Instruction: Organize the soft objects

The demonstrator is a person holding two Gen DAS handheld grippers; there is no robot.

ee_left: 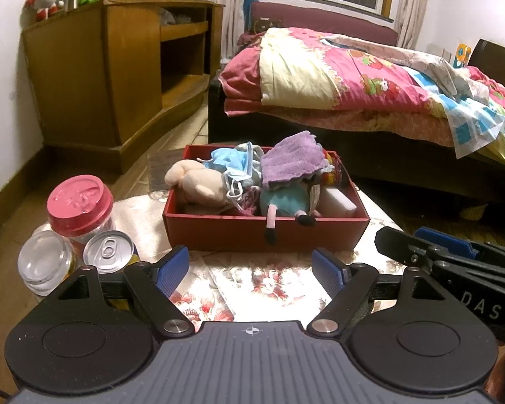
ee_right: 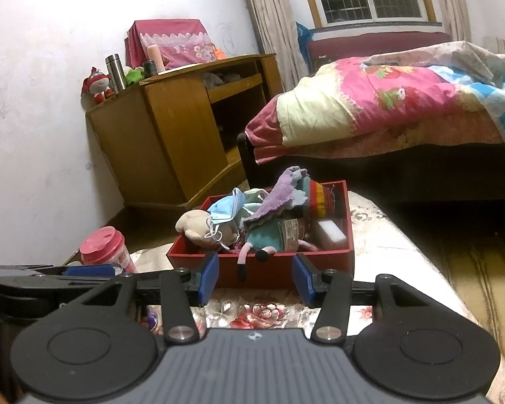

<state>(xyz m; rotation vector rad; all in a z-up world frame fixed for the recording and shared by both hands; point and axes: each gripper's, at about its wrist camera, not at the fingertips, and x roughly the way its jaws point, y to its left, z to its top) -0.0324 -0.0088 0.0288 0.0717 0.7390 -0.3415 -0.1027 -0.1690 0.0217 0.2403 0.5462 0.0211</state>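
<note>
Red box [ee_left: 266,234] of soft things on the floral tabletop [ee_left: 252,282], both claws empty.

The box holds a beige plush [ee_left: 198,185], blue face masks [ee_left: 234,163], a purple cloth [ee_left: 291,158], a teal doll [ee_left: 284,202] with legs draped over the front wall, and what looks like a white sponge [ee_left: 338,203]. Left claw [ee_left: 250,271] gapes wide; right claw [ee_right: 256,277] stands narrower, gripping nothing. A pink-lidded jar [ee_left: 80,202] stands left.
</note>
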